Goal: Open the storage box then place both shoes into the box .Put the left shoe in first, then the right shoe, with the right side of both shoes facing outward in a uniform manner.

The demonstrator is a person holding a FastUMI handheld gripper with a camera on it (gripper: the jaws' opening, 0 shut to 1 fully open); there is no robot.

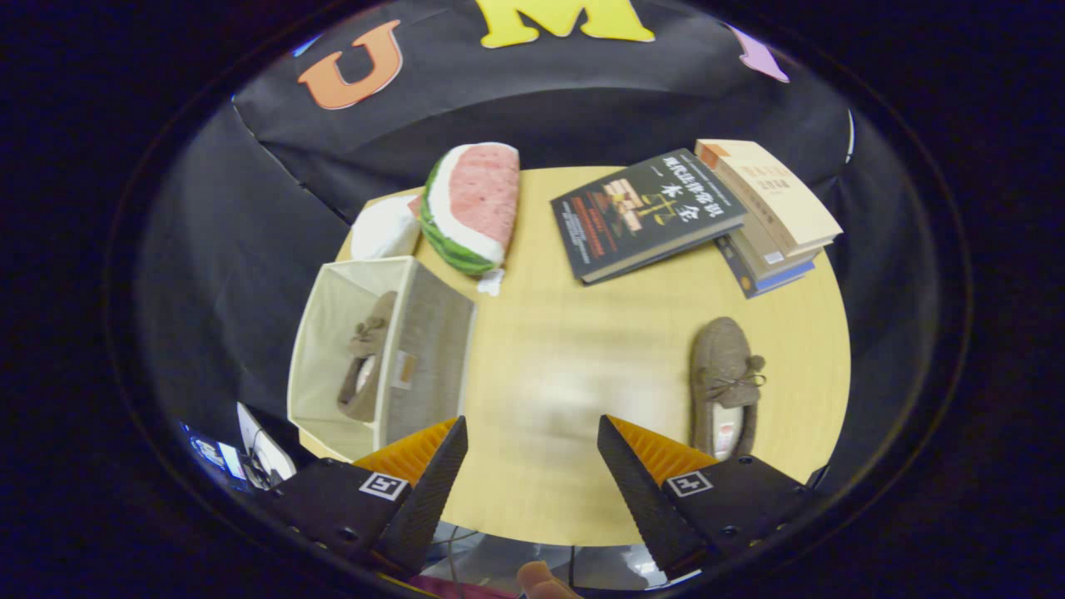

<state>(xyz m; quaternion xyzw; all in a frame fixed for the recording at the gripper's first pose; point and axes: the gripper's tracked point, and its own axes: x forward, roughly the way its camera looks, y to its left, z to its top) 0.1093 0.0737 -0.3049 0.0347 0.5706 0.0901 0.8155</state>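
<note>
An open beige fabric storage box (433,333) stands on the round wooden table (566,333), ahead and left of the fingers. One brown moccasin shoe (366,358) lies inside it on its side. The second brown shoe (724,383), with a small bow, rests flat on the table just beyond the right finger, its opening toward me. My gripper (532,433) hovers above the near table edge, open, with only bare tabletop between its fingers.
A watermelon-slice cushion (472,204) and a white cushion (384,229) sit behind the box. A dark book (645,212) lies at the far middle, with a stack of books (770,216) to its right. A fingertip (545,582) shows below the gripper.
</note>
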